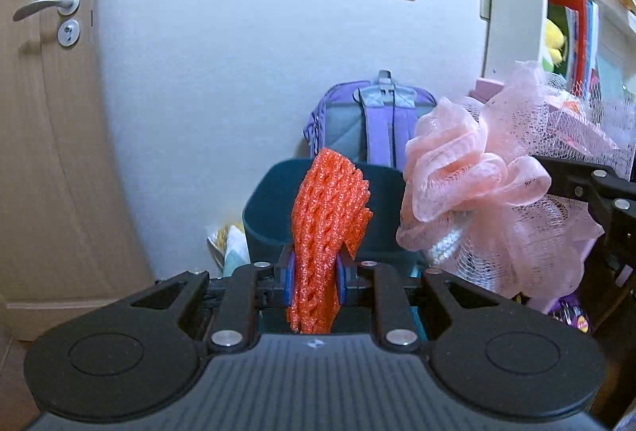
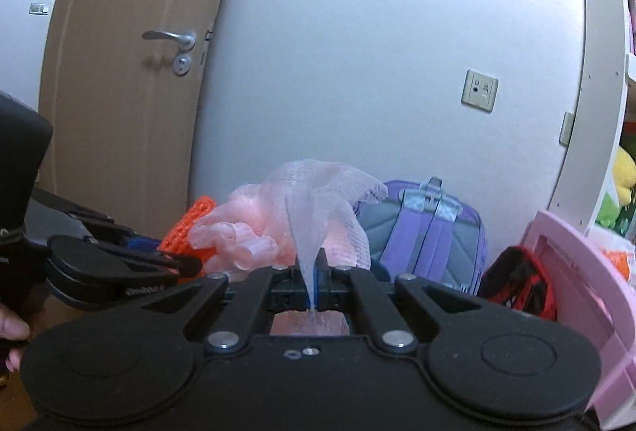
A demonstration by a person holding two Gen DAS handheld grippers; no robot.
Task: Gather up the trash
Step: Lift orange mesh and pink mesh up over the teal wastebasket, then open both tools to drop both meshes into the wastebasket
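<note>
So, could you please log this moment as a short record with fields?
left gripper: shut on the orange foam net
right gripper: shut on the pink mesh puff
bin: dark, on the floor past the left gripper, below the net
behind bin: purple backpack against the wall
far left: wooden door

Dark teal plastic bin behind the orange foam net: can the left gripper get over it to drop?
Probably yes. The left gripper is shut on the orange foam net, and the dark teal plastic bin sits straight ahead with nothing between. The pink mesh sponge hangs off to the right.
</note>
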